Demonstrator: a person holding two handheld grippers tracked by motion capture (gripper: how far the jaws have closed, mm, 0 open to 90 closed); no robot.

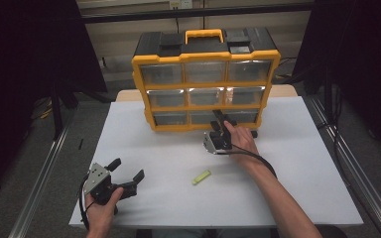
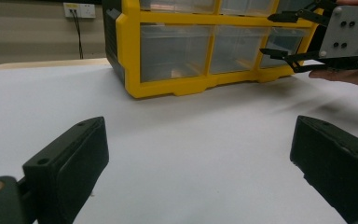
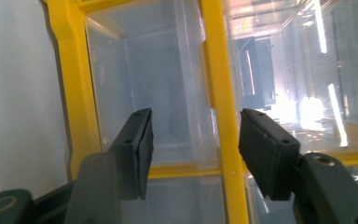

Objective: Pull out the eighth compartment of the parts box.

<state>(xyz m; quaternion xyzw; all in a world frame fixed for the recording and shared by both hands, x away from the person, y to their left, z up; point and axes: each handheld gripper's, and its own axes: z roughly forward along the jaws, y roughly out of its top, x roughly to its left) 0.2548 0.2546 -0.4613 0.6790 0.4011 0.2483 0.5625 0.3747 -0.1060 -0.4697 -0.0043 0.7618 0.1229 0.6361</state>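
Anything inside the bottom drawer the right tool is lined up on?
Nothing visible through the clear front of that drawer ahead of the right tool; it looks empty. Its tab and glare hide part of the interior.

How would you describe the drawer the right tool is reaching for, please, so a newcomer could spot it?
Find the yellow-framed drawer cabinet with a black top at the table's far edge. Go to its bottom row: the clear middle drawer is the one, directly in front of the right tool. It alone has jaws at its front.

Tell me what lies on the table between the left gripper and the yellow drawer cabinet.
In the left gripper view, only bare white table stretches from the left gripper to the yellow drawer cabinet. In the high view, the small yellow-green piece lies off to the side.
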